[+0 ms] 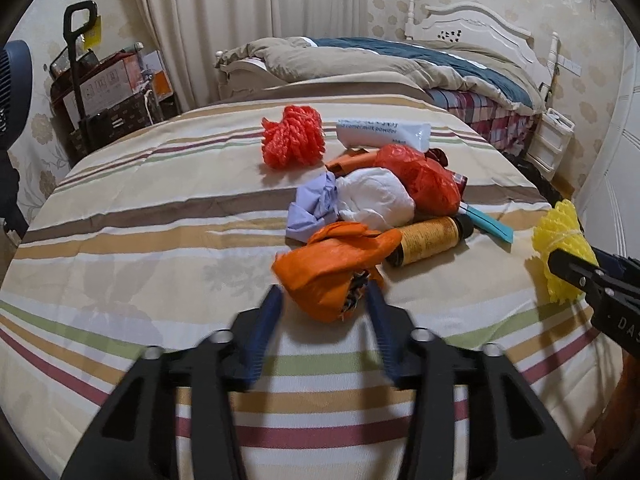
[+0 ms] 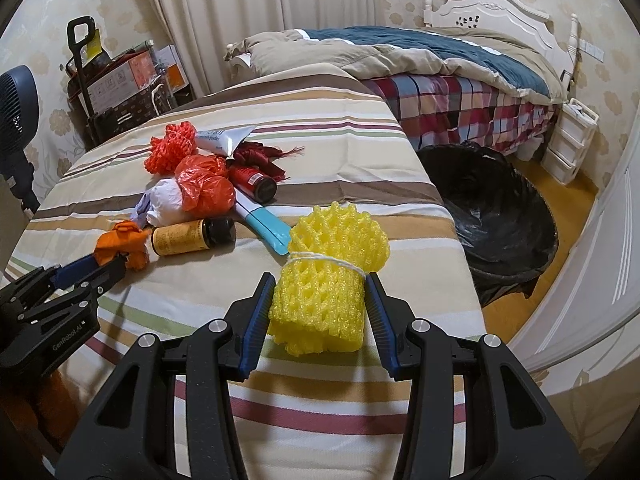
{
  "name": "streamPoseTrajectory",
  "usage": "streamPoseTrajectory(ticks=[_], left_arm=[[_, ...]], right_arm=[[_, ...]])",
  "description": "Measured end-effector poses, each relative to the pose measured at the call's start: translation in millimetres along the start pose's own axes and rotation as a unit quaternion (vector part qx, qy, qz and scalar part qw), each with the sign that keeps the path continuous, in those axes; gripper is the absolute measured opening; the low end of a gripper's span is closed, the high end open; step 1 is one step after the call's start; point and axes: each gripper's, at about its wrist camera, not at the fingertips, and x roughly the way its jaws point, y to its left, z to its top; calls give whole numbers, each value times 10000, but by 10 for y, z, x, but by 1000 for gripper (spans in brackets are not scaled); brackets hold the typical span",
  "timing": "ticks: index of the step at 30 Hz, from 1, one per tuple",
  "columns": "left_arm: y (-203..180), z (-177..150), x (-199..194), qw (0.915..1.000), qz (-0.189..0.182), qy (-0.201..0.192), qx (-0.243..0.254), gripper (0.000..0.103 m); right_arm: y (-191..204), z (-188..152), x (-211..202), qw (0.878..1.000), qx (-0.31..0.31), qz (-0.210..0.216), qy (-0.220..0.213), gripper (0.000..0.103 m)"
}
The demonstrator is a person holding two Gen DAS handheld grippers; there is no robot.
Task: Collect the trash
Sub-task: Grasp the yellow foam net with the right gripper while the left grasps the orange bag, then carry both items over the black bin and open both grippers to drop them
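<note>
Trash pile sits mid-tabletop on the striped cloth: crinkled plastic bags, white wad, red foam net, amber bottle, white tube. Only the right wrist view shows the black-lined bin on the floor past the tabletop's edge, plus the red bottle. Right gripper jaws clamp the yellow foam net, a springy mesh roll tied with string. Left gripper jaws straddle the crumpled orange bag at the pile's near edge; pad contact unclear, that view being blurred.
</note>
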Motion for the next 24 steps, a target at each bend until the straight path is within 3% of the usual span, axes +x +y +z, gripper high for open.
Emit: streamPoseTrajectory(ticks=[2, 6, 7, 9, 14, 15, 16, 24], left_arm=[[-26, 21, -20, 9999, 26, -113, 48, 71], [-52, 50, 35, 9998, 42, -96, 151, 73], [-48, 45, 55, 9999, 16, -46, 143, 73], [-40, 34, 91, 9999, -21, 35, 127, 60], [-29, 11, 80, 9998, -105, 7, 159, 56], [-29, 5, 74, 9998, -104, -11, 170, 53], [-28, -1, 61, 9998, -89, -40, 181, 43], [3, -30, 5, 9998, -111, -78, 111, 38]], right_arm=[[8, 0, -10, 10000, -10, -1, 6, 45], [9, -3, -6, 10000, -5, -2, 4, 45], [10, -4, -5, 10000, -7, -1, 4, 45], [9, -6, -5, 10000, -9, -5, 3, 45], [31, -20, 2, 10000, -15, 12, 42, 45], [35, -28, 4, 10000, -18, 14, 47, 45], [35, -34, -6, 10000, -20, 16, 45, 45], [31, -28, 1, 10000, -39, 12, 15, 45]])
